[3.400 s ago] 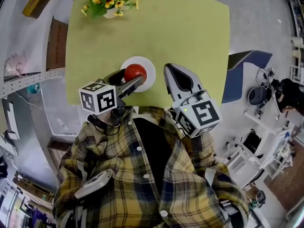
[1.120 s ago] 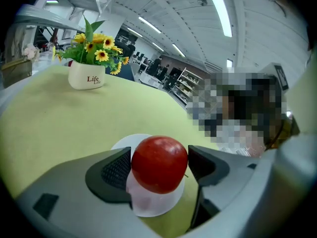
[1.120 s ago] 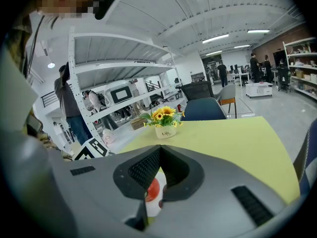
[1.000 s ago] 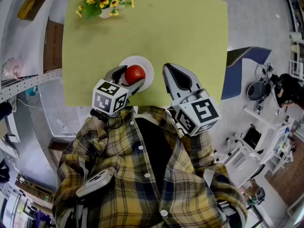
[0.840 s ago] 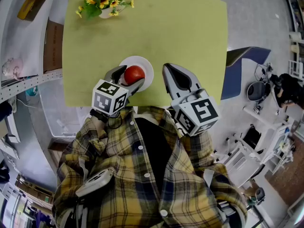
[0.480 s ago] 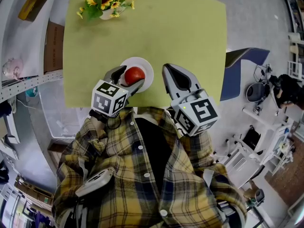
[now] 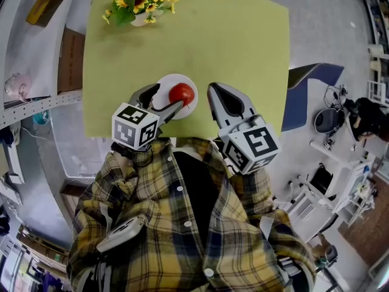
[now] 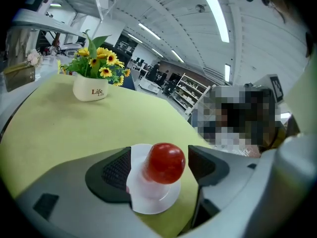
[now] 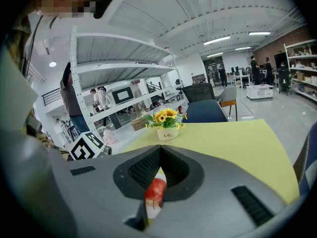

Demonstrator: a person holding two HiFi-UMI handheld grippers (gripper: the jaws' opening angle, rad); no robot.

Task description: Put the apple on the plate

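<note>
Left gripper view gives us the left gripper [image 7: 161, 100] with jaws apart, clear of the red apple [image 8: 165, 162] between them over the white plate [image 8: 148, 205], while the right gripper [image 9: 159, 152], jaws together and empty, is just right.

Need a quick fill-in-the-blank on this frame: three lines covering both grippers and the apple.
1. The left gripper has its jaws ___, one on each side of the apple.
2. The apple lies on the ___ plate.
3. The right gripper holds nothing; its jaws are ___.

Missing words: open; white; shut.
</note>
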